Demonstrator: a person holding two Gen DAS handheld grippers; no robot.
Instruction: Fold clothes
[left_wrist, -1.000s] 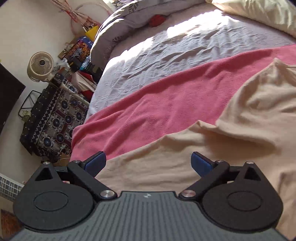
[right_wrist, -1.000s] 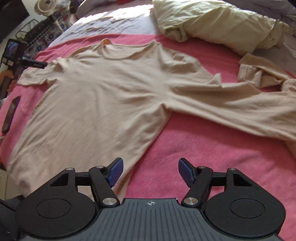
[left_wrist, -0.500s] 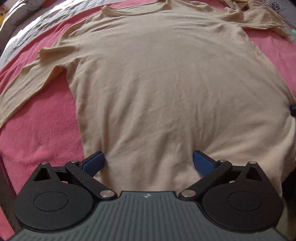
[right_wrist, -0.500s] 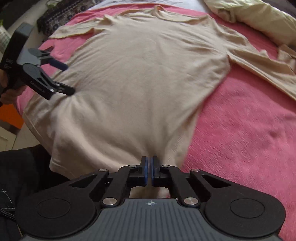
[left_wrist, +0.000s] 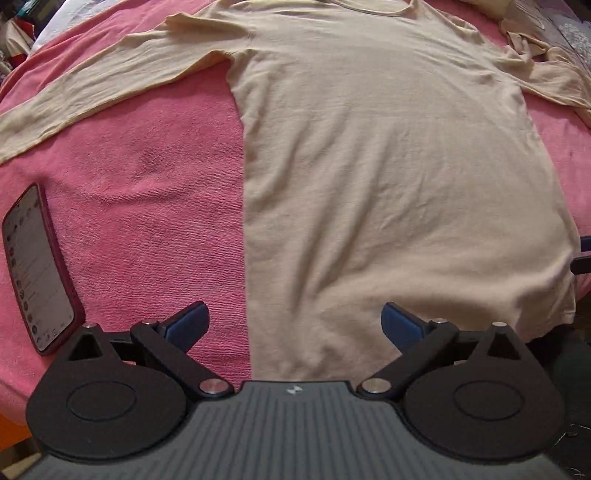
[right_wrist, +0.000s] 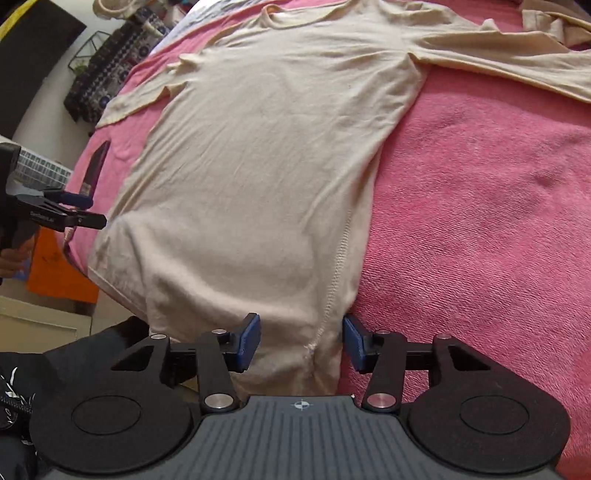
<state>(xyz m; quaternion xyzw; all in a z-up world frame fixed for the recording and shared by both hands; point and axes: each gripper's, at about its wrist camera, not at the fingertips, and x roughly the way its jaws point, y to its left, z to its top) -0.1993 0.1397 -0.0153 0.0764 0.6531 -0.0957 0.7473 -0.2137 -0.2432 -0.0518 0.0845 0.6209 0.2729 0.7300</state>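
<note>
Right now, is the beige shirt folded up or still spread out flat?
Spread out. The beige long-sleeved shirt lies flat on the pink blanket, both sleeves stretched sideways, no fold anywhere in its body.

We see a beige long-sleeved shirt (right_wrist: 266, 155) spread flat on a pink blanket (right_wrist: 480, 206), neckline at the far end and one sleeve running off to the right. Our right gripper (right_wrist: 301, 341) sits at the near hem with its blue pads apart, the side seam and hem corner lying between them. At the left edge our left gripper (right_wrist: 79, 210) points at the shirt's other hem corner, a hand (right_wrist: 11, 258) partly visible below it; its jaw gap is unclear from this angle
</note>
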